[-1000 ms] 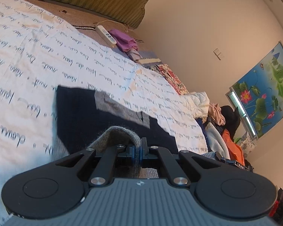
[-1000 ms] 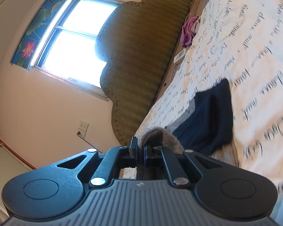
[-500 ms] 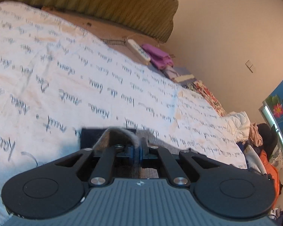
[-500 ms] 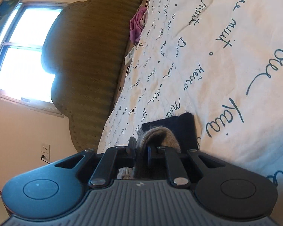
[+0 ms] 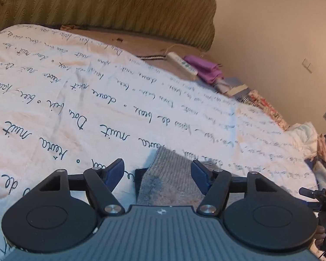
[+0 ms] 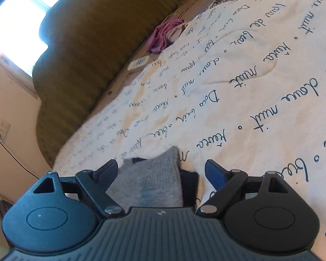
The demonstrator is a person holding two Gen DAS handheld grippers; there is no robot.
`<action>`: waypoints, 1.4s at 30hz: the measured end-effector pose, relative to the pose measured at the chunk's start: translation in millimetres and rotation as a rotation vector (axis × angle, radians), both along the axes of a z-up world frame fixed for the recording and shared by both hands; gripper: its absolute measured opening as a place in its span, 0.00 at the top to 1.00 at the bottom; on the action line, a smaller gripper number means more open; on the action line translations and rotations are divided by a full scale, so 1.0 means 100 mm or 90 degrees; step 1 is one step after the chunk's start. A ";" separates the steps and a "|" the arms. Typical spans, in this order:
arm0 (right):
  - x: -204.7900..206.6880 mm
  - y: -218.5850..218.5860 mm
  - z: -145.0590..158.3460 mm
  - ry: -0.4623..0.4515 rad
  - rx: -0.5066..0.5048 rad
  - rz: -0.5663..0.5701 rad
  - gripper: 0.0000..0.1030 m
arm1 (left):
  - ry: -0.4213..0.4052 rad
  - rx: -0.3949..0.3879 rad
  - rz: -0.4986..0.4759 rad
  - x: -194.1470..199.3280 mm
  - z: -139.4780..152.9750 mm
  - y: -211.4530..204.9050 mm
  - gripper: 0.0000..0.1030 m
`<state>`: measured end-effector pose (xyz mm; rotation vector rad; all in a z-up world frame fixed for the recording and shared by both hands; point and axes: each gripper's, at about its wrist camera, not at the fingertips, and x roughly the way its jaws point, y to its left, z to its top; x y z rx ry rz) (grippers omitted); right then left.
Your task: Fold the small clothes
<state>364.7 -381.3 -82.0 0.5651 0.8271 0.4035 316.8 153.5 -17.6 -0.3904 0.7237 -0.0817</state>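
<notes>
Claws first, nearest the lenses: the left claw (image 5: 156, 171) stands spread, its blue pads clear of the cloth, and its jaws have just been opening. Between them lies the grey knitted garment (image 5: 171, 178), resting on the bed, its grey edge nearer the right-hand pad than the left-hand one (whether it brushes that pad is hard to tell). A strip of dark navy cloth shows at the garment's left side, under the grey layer.

The right claw (image 6: 163, 169) is likewise spread wide, jaws just opened, gripping nothing. The same garment (image 6: 152, 178) lies between its fingers, sitting toward the left-hand finger, with bare quilt between it and the right-hand pad.

Beyond the garment stretches the white quilt (image 5: 76, 100), printed with dark handwriting. Farther off, by the head of the bed, lie a white remote control (image 5: 181, 65) and a purple cloth (image 5: 203, 68), just beside each other. Behind them rises the olive headboard (image 5: 110, 4), and in the right wrist view a bright window (image 6: 15, 21).
</notes>
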 end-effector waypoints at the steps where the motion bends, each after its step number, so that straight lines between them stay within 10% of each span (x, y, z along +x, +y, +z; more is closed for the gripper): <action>1: 0.04 0.07 -0.02 -0.002 -0.024 0.012 0.14 | 0.001 0.016 -0.012 0.05 -0.03 -0.03 0.34; 8: 0.23 0.37 -0.08 -0.019 -0.092 0.059 0.19 | 0.020 0.128 -0.070 0.36 -0.19 -0.35 0.45; 13: 0.26 0.48 -0.10 -0.023 -0.130 0.101 0.76 | 0.039 0.196 -0.110 0.50 -0.36 -0.55 0.93; 15: 0.25 0.44 -0.09 -0.020 -0.102 0.109 0.92 | 0.014 0.213 -0.114 0.45 -0.31 -0.60 0.95; 21: 0.24 0.26 0.13 -0.081 -0.033 0.046 0.94 | -0.049 0.190 -0.063 0.40 -0.05 -0.45 0.95; 28: 0.40 0.34 -0.26 -0.017 -0.057 0.004 0.95 | 0.010 0.233 -0.015 0.48 -0.42 -0.41 0.94; 32: 0.33 0.24 -0.23 0.008 -0.020 -0.032 0.90 | -0.016 0.241 0.008 0.30 -0.25 -0.45 0.72; 35: 0.02 0.12 0.03 -0.014 -0.018 -0.064 0.82 | -0.073 0.228 0.047 -0.13 0.02 -0.48 0.69; 39: -0.64 0.35 0.32 -0.102 -0.052 -0.023 0.39 | -0.166 0.219 -0.052 -0.67 0.19 -0.88 0.59; 42: -0.92 0.83 0.40 -0.171 -0.160 0.040 0.39 | -0.165 0.268 -0.125 -0.74 0.03 -1.28 0.56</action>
